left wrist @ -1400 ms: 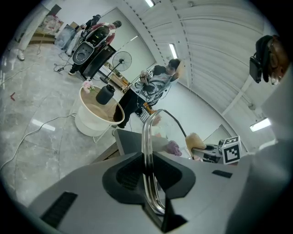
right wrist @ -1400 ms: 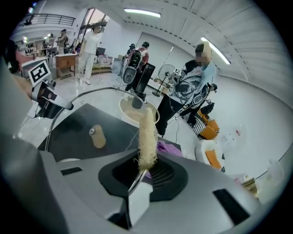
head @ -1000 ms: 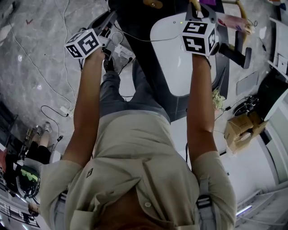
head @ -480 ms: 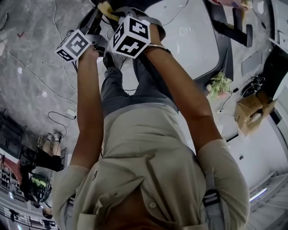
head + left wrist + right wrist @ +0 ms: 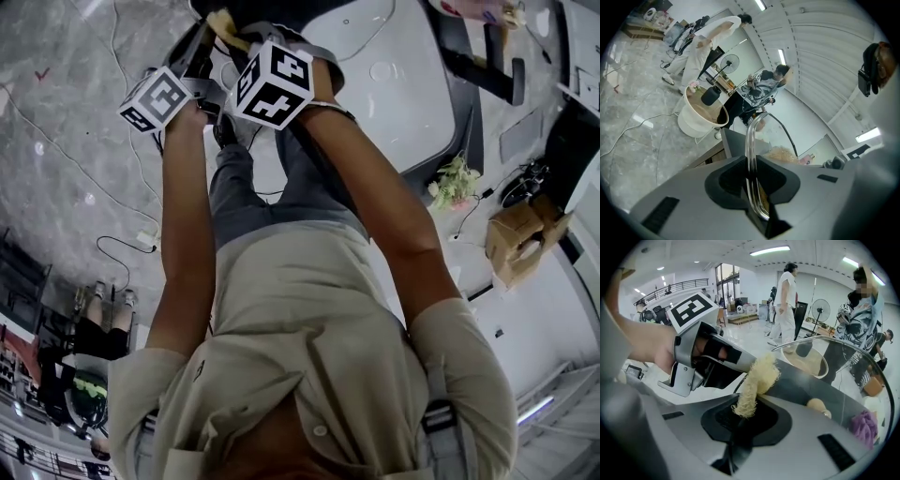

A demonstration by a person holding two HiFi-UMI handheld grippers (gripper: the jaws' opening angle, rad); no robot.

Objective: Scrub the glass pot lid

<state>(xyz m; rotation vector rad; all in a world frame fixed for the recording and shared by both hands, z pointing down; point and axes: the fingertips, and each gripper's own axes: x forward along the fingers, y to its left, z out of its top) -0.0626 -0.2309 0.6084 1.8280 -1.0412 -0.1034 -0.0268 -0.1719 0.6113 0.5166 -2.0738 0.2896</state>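
1. The glass lid (image 5: 749,133) is held up in the air in front of the person, not lying on any table. In the left gripper view we see it edge-on, and its metal rim goes straight between the jaws
2. The left gripper (image 5: 752,164) is closed narrowly on this rim, and both pads press on it
3. In the right gripper view the same lid shows as a clear dome at the right side, with a pale knob (image 5: 816,404) on it
4. The right gripper (image 5: 740,420) is closed on a yellow fibrous scrubber (image 5: 757,380). The scrubber sticks out of the jaws, and its far end reaches the edge of the lid, just beside the left gripper. We cannot tell if it really touches the glass
5. In the head view we see both grippers close together at the top, at the end of the person's stretched arms. The lid itself is mostly hidden there
6. Below the arms there is a grey stone floor (image 5: 66,141) with cables, to the right a white table (image 5: 412,122), and further right a cardboard box (image 5: 516,248)
7. In the background of the right gripper view we see a person in white clothes (image 5: 785,301) and a standing fan (image 5: 820,310)
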